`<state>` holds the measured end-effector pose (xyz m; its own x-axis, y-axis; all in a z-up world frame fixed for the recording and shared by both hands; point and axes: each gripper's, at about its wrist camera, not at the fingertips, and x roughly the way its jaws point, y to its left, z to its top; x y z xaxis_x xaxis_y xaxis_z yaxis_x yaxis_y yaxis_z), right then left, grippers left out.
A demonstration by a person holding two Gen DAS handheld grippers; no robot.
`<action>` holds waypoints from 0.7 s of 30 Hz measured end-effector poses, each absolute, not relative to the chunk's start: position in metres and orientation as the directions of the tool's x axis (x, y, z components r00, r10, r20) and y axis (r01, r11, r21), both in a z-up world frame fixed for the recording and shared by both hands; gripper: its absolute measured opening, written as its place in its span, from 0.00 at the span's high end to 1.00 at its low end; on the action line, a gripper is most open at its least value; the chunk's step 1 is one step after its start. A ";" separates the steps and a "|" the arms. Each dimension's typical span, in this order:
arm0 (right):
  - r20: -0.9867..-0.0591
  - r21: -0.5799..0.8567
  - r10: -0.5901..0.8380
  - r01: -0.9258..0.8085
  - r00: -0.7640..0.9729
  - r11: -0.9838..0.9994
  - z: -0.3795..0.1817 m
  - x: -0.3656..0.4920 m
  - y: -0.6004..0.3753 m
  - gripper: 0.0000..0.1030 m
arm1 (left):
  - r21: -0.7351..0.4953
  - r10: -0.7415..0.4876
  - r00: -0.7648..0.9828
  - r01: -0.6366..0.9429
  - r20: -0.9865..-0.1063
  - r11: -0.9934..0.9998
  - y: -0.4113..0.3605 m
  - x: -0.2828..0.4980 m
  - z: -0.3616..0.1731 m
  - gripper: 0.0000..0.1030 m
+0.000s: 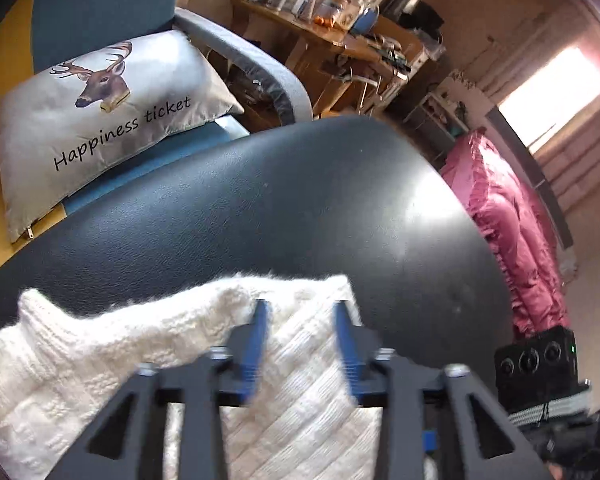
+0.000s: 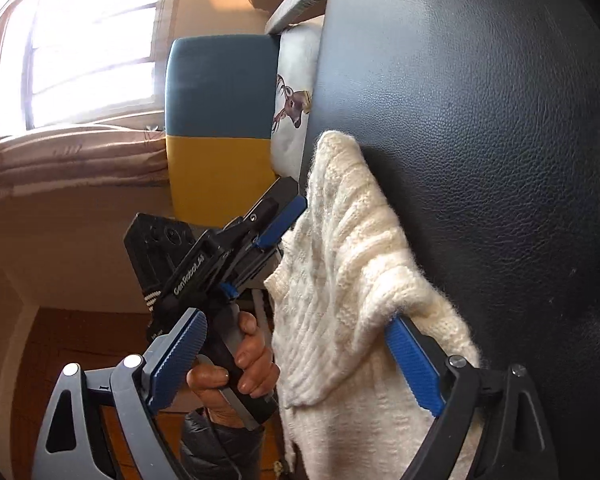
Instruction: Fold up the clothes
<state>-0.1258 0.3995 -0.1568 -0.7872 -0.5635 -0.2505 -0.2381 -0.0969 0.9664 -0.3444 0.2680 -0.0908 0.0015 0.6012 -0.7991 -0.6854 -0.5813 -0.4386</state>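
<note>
The white knitted sweater [image 1: 172,344] lies bunched in the lower left of the left wrist view, on the round black leather bench [image 1: 300,200]. The left gripper [image 1: 302,320] hovers spread above it. In the right wrist view the right gripper [image 2: 296,340] is spread wide, one finger under a fold. I judge the folding only begun; no neat fold is finished.

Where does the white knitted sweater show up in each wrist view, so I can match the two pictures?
Left wrist: the white knitted sweater fills the lower left, lying on the black leather surface, behind the left gripper.
Right wrist: it runs down the centre, one right gripper finger against it.
Shared landmark: the deer cushion.
</note>
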 end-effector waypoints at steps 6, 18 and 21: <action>-0.241 0.965 -0.545 -0.257 -0.803 -0.048 -0.163 -0.140 0.394 0.10 | -0.360 0.526 0.018 -0.750 -0.850 -0.556 0.285 -0.335 -0.100 0.53; -0.496 0.823 -0.406 -0.266 -0.767 -0.503 -0.133 -0.134 0.378 0.17 | -0.177 0.506 -0.220 -0.762 -0.834 -0.622 0.285 -0.317 -0.114 0.90; -0.508 0.817 -0.422 -0.265 -0.751 -0.512 -0.126 -0.126 0.384 0.17 | -0.263 0.557 -0.196 -0.725 -0.807 -0.636 0.270 -0.318 -0.097 0.85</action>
